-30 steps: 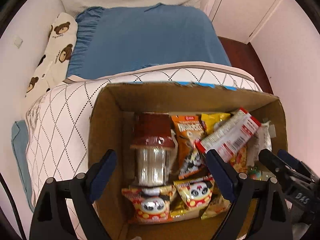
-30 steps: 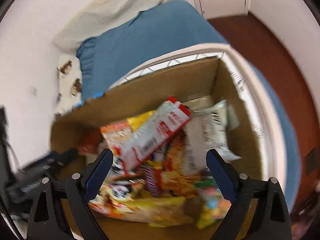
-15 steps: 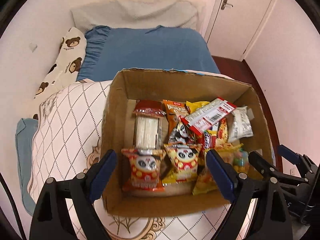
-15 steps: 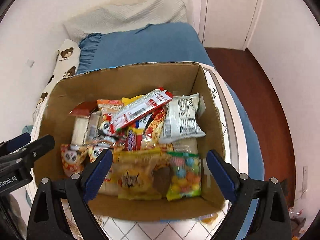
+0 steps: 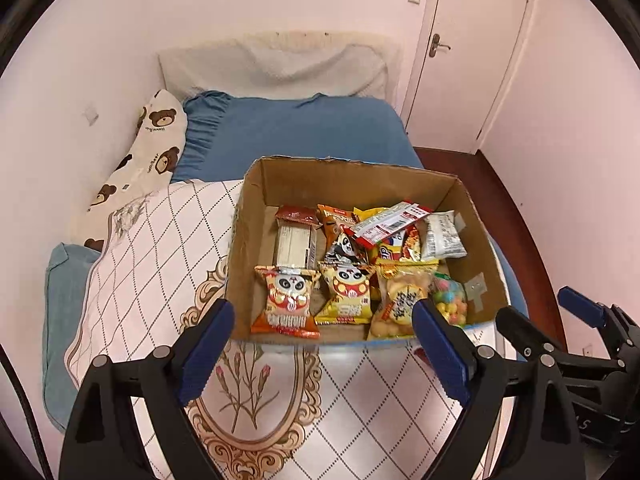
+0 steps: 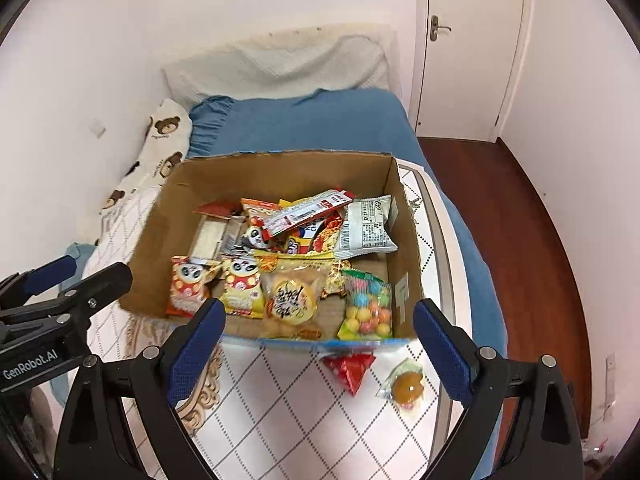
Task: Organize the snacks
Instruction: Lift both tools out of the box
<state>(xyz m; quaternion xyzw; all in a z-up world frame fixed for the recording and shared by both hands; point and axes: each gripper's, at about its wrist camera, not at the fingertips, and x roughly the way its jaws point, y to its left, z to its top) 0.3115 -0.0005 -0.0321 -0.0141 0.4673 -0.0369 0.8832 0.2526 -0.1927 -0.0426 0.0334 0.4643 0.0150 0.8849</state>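
Note:
An open cardboard box [image 5: 256,200] [image 6: 408,216] of snack packets stands on the quilt on a bed. Inside are panda packets [image 5: 286,300] [image 6: 188,286], a long red-and-white packet [image 5: 390,222] [image 6: 308,212], a white packet [image 6: 366,230] and a bag of coloured candy balls [image 6: 366,308]. A red packet [image 6: 350,368] and a small clear packet with an orange sweet [image 6: 406,388] lie on the quilt in front of the box. My left gripper [image 5: 324,354] and right gripper [image 6: 318,354] are both open and empty, held back from the box's near side.
The white diamond-pattern quilt [image 5: 160,248] covers the near bed, with a blue sheet [image 5: 296,132] and a bear-print pillow [image 5: 152,148] behind. A wall runs along the left. Dark wood floor [image 6: 532,240] and a white door [image 6: 468,40] are to the right.
Both grippers have pulled back and up from inside the box. The whole box and the two packets on the quilt have come into view.

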